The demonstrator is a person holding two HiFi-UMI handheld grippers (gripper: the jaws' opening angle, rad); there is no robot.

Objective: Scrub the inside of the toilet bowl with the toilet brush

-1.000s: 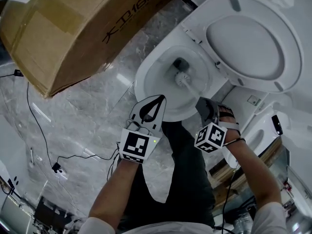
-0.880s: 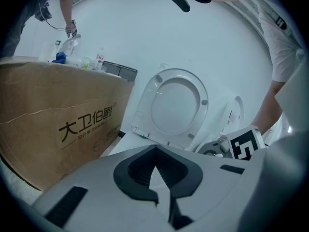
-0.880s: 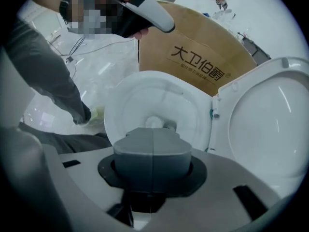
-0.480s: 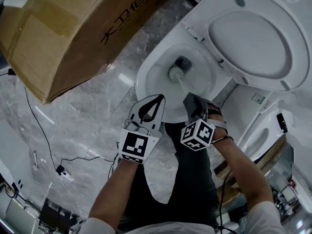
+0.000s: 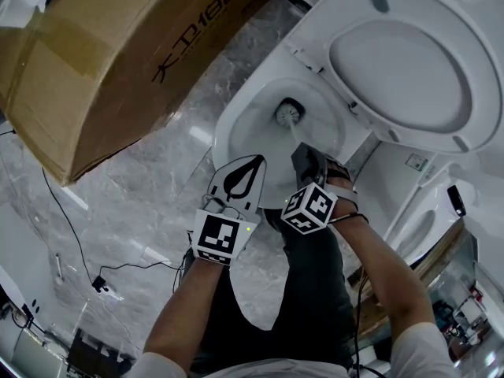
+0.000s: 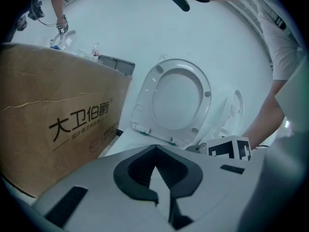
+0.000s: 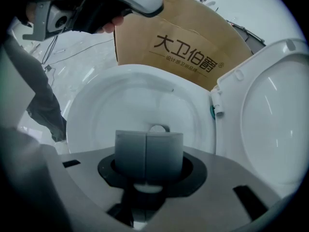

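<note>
Inside toilet bowl (image 5: 228,128), down by the drain (image 5: 294,101): toilet brush (image 5: 289,115) head, handle clamped in right gripper (image 5: 305,157); left gripper (image 5: 252,164) closed and empty, held at the near rim; best worked with bristles pressed to porcelain, overlapping circles up under rim, slow enough to avoid splashing.

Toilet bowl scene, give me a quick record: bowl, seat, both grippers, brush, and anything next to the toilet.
toilet bowl: white, open
seat and lid: raised
right gripper: shut on the handle of the toilet brush
toilet brush: head down inside the bowl, by the drain opening
left gripper: shut, holding nothing, at the bowl's near rim
cardboard box: beside the toilet, printed face showing
</note>
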